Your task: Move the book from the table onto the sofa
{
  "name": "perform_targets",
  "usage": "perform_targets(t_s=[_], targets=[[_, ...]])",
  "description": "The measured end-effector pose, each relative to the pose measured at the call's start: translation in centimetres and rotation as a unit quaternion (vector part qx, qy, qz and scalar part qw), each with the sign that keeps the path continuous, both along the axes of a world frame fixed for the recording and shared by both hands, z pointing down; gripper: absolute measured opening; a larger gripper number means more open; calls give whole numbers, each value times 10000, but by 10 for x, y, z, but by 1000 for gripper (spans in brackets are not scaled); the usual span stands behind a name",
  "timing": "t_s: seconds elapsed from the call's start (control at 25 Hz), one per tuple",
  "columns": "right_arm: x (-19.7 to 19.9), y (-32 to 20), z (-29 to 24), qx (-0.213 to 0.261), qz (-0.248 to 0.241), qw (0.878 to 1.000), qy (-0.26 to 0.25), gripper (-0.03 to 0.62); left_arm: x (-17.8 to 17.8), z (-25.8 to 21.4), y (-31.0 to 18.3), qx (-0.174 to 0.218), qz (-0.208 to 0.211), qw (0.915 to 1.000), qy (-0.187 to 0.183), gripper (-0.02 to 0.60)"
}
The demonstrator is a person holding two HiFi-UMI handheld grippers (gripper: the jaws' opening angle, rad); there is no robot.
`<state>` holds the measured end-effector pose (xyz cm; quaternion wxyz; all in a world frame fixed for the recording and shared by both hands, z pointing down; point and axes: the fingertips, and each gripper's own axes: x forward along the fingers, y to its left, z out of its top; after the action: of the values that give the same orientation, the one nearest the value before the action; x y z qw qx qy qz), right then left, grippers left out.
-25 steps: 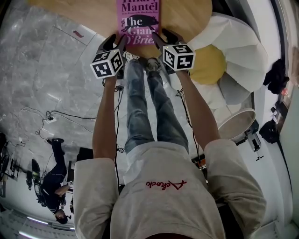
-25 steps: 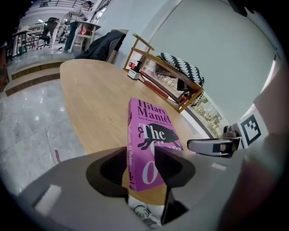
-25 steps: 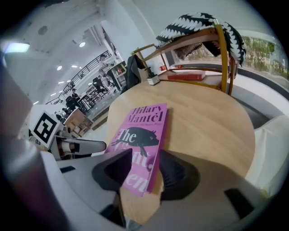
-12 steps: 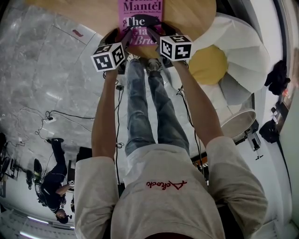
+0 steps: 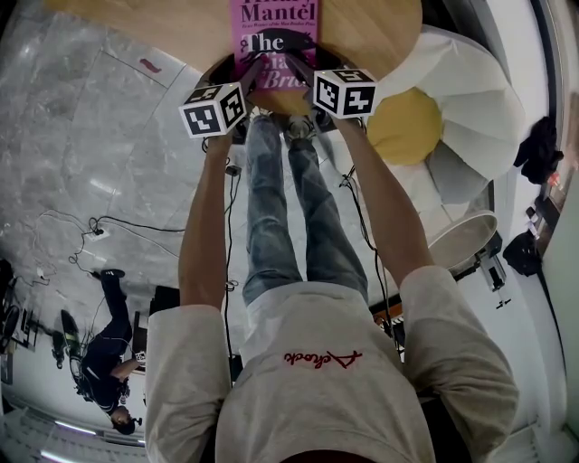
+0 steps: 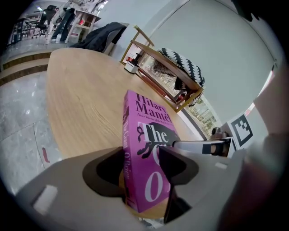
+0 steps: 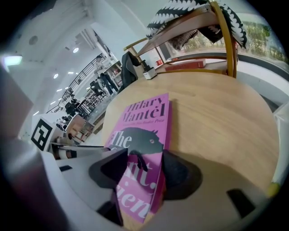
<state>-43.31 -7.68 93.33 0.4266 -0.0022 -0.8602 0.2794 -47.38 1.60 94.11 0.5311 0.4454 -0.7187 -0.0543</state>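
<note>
At the counter's [image 5: 154, 27] near edge, head view, the book [image 5: 271, 32] lies flat with left claw [image 5: 240, 72] and right claw [image 5: 309, 70] at its near corners; left gripper view: jaws, just opened wide, straddle the spine corner without pressing. Right gripper view: jaws, also just opened wide, straddle the other corner.

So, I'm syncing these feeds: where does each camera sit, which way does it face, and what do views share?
Head view: on the person's head, facing steeply down at the book on the table; arms, legs, left hand-held gripper and right hand-held gripper show.
Left gripper view: rides that gripper, looks along its just-opened jaws, book between them.
Right gripper view: likewise on the right, jaws just opened, book between them.
Shared: all three show book and table.
</note>
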Motion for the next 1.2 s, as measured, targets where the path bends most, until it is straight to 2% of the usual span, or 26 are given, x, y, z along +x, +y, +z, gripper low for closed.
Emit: perform_targets(t_s=[0.28, 0.52, 0.84, 1.2], targets=[[-1, -3, -5, 49, 69, 10000, 13, 227, -2, -4, -2, -59, 10, 10000, -41, 241], [-8, -5, -37, 233, 2, 9995, -212, 227, -8, -35, -4, 72, -37, 9996, -271, 239], [-30, -6, -115, 524, -111, 9954, -788, 227, -29, -112, -4, 313, -146, 9958, -847, 241], [-22, -7, -226, 969, -282, 9840, -1465, 227, -19, -219, -6, 668, -332, 9863, -1473, 239]])
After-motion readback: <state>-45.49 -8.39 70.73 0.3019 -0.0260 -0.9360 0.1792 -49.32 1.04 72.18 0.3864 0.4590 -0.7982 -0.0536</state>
